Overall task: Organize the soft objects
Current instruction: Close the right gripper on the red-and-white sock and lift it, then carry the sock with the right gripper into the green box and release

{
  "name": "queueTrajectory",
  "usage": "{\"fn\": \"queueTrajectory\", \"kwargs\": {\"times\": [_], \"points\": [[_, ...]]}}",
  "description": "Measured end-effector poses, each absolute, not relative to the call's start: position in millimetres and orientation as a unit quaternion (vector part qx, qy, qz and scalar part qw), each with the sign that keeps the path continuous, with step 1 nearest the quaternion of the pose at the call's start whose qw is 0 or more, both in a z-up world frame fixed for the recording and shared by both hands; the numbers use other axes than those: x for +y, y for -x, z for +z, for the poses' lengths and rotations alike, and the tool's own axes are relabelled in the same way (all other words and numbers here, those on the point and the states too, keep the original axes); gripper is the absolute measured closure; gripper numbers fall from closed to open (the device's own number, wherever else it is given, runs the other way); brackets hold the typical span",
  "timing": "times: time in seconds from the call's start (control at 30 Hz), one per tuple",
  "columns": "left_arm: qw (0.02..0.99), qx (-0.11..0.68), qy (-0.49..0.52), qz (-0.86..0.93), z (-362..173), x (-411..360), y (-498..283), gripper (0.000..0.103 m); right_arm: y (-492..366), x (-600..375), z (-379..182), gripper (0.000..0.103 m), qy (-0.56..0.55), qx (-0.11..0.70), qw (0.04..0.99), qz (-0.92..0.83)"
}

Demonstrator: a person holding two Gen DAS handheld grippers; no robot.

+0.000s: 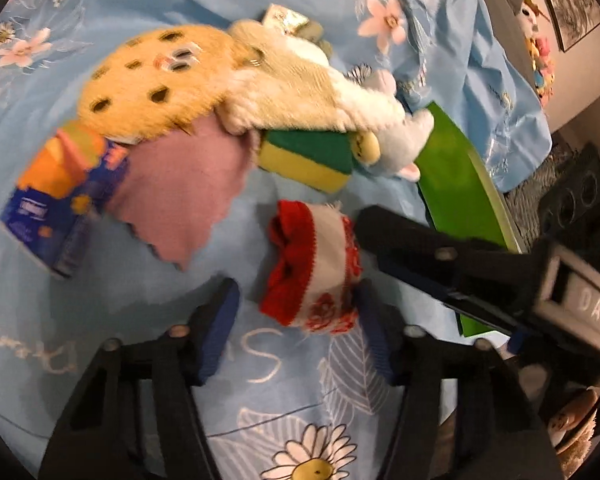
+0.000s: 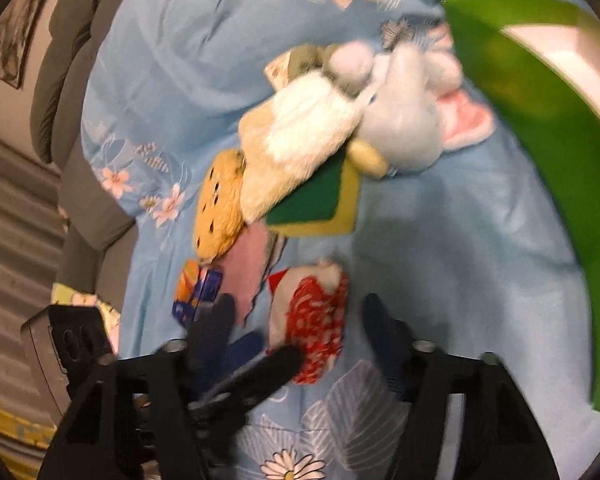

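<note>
A red and white cloth [image 1: 314, 268] lies bunched on the blue floral sheet [image 1: 100, 312]. My left gripper [image 1: 296, 316] is open, its fingers on either side of the cloth. My right gripper [image 2: 300, 320] is open around the same cloth [image 2: 312, 316]. Beyond it lie a pink cloth [image 1: 180, 188], a green and yellow sponge [image 1: 308, 156], a cookie plush [image 1: 156, 80], a cream plush [image 1: 292, 88] and a pale blue plush [image 1: 396, 136]. A green tray [image 1: 456, 172] sits at the right; it also shows in the right wrist view [image 2: 520, 120].
A blue and orange packet [image 1: 60, 200] lies left of the pink cloth. The other gripper's black finger [image 1: 440, 248] reaches in from the right. A dark sofa [image 2: 80, 92] and a framed picture [image 2: 12, 36] stand beyond the sheet.
</note>
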State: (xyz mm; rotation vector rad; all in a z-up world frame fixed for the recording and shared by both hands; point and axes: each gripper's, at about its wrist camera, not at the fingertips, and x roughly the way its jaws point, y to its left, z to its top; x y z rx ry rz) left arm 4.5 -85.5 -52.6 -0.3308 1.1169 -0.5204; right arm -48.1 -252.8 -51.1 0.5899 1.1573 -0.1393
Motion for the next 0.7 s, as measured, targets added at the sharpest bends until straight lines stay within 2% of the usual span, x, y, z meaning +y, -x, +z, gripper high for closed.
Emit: {"fn": "queueTrajectory", "kwargs": {"times": [0.03, 0.27, 0.47, 0.7], "points": [[0.803, 0.52, 0.155, -0.245, -54, -87, -5, 0.051, 47, -253, -56, 0.052, -0.277, 0.544, 0.79, -0.065], [0.816, 0.504, 0.125, -0.255, -52, -106, -6, 0.069, 44, -258, -78, 0.062, -0.299, 0.556, 0.772, -0.068], [0.834, 0.471, 0.103, -0.27, -31, -123, -5, 0.071, 51, -263, -56, 0.064, -0.298, 0.528, 0.792, -0.076], [0.857, 0.401, 0.06, -0.318, 21, -164, 0, 0.071, 71, -289, 13, 0.064, -0.299, 0.446, 0.839, -0.092]]}}
